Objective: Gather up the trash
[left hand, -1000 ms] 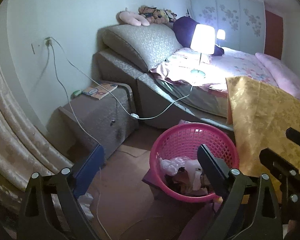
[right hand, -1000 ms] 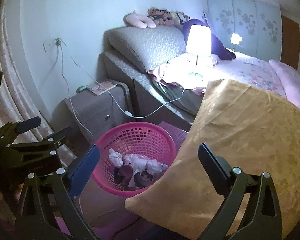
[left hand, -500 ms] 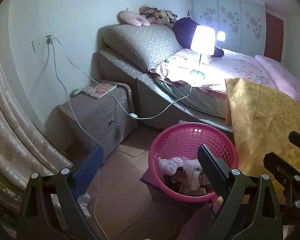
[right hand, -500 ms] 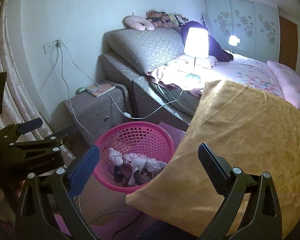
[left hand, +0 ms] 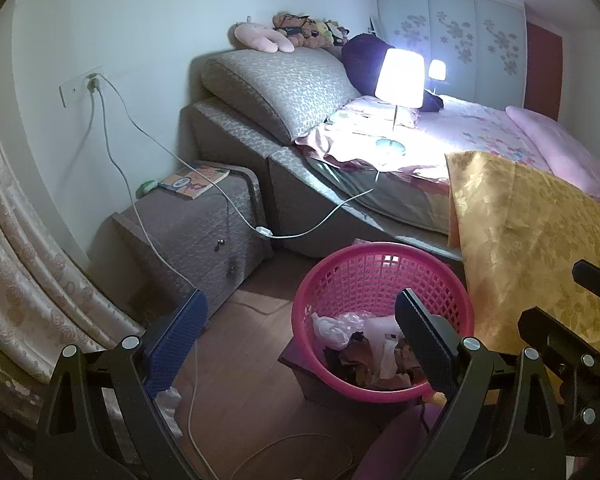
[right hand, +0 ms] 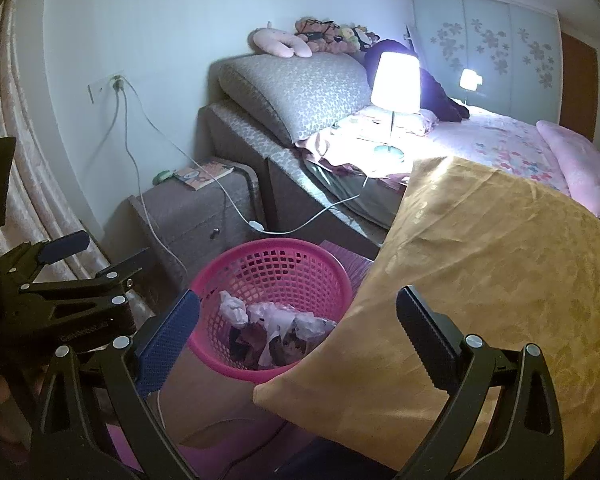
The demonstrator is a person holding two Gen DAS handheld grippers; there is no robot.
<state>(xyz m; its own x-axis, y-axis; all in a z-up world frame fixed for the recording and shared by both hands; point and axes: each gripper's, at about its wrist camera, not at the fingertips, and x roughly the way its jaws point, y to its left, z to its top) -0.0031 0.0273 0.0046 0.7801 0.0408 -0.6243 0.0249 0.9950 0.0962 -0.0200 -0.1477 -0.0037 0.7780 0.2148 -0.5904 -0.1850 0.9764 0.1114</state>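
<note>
Our left gripper (left hand: pixel 300 336) and right gripper (right hand: pixel 298 330) both gape wide, holding nothing. Pink basket (left hand: pixel 364 268) of crumpled trash (left hand: pixel 364 344) sits on the floor between the nightstand (left hand: pixel 204 232) and gold pillow (right hand: pixel 480 280), whose corner overhangs its rim. Bare floor (left hand: pixel 244 380) lies left of the basket.

Your way down into the pink basket (left hand: pixel 380 268) is open from above. A gold cushion (right hand: pixel 500 280) crowds its right rim. Bare floor (left hand: pixel 252 380) left of it, crossed by a white cable (left hand: pixel 192 360). The nightstand (left hand: pixel 196 232) blocks the far left.
</note>
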